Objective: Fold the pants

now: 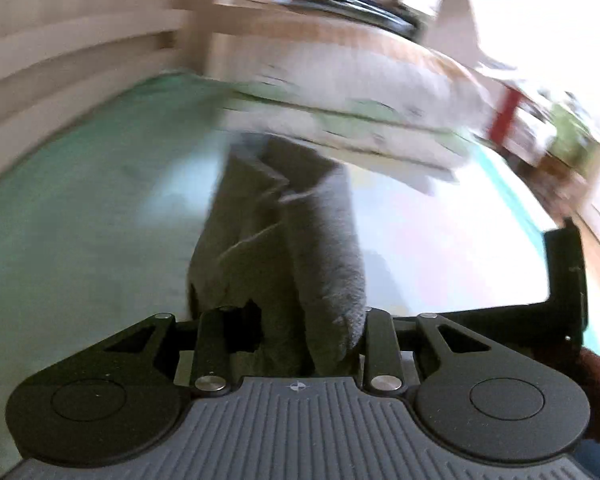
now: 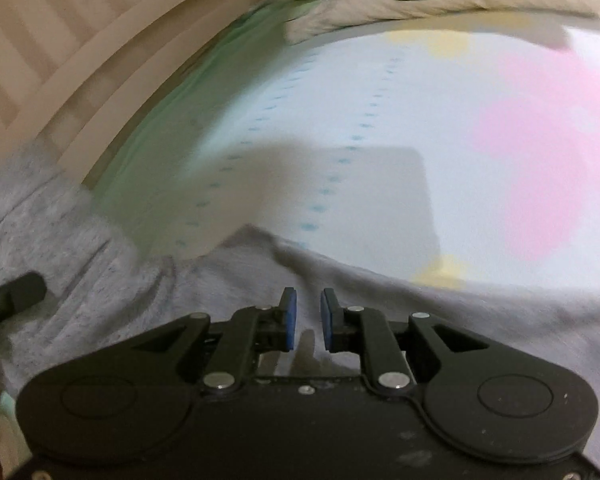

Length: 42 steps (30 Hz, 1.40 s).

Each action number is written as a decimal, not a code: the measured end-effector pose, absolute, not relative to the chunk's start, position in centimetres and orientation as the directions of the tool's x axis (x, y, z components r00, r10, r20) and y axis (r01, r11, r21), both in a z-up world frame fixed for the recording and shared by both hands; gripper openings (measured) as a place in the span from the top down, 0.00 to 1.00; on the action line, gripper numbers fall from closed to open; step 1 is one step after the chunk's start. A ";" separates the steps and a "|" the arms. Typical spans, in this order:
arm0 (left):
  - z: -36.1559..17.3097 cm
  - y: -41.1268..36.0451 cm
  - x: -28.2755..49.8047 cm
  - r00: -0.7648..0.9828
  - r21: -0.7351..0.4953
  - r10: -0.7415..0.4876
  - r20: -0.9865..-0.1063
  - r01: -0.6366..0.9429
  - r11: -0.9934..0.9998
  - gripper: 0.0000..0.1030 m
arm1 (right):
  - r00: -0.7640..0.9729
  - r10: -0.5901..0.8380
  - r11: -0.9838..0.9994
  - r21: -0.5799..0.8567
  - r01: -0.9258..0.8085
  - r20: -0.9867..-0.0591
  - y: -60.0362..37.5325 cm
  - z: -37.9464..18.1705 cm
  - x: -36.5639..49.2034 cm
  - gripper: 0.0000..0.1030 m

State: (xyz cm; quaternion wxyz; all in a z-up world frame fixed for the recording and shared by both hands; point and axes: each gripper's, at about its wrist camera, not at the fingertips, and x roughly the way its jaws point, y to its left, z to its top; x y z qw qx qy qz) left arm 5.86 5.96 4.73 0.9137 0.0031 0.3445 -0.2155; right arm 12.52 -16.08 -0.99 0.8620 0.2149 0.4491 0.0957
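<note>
The grey pants point(image 1: 276, 232) hang bunched from my left gripper point(image 1: 296, 336), which is shut on the cloth; its fingertips are buried in the fabric. In the right wrist view the grey pants point(image 2: 160, 292) lie spread on the bed below my right gripper point(image 2: 308, 320). Its blue-padded fingers point(image 2: 289, 320) stand a little apart with nothing between them, just above the cloth. Part of the left gripper point(image 2: 8, 300) shows at the far left, on the fabric. Both views are motion-blurred.
A pale bed sheet point(image 2: 380, 140) with pink and yellow patches and a green border covers the bed. A folded patterned blanket point(image 1: 360, 120) lies at the far end. A wooden slatted rail point(image 2: 60, 60) runs along the left side.
</note>
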 end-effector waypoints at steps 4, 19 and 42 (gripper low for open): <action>1.2 -1.0 5.7 0.554 -0.148 -0.447 -0.703 0.500 0.853 0.65 | 0.578 0.341 0.858 0.496 0.130 -0.741 -20.9 -2.0 9.8 0.79; -1.3 -3.5 0.6 0.509 -0.232 -0.400 -0.762 0.362 0.903 0.37 | 0.610 0.360 0.805 0.565 0.178 -0.706 -26.5 -1.8 6.8 0.25; -0.5 4.4 -3.1 0.491 -0.334 -0.351 -0.797 0.126 0.934 0.29 | 0.469 0.518 0.825 0.562 -0.053 -0.716 -17.8 0.1 8.1 0.84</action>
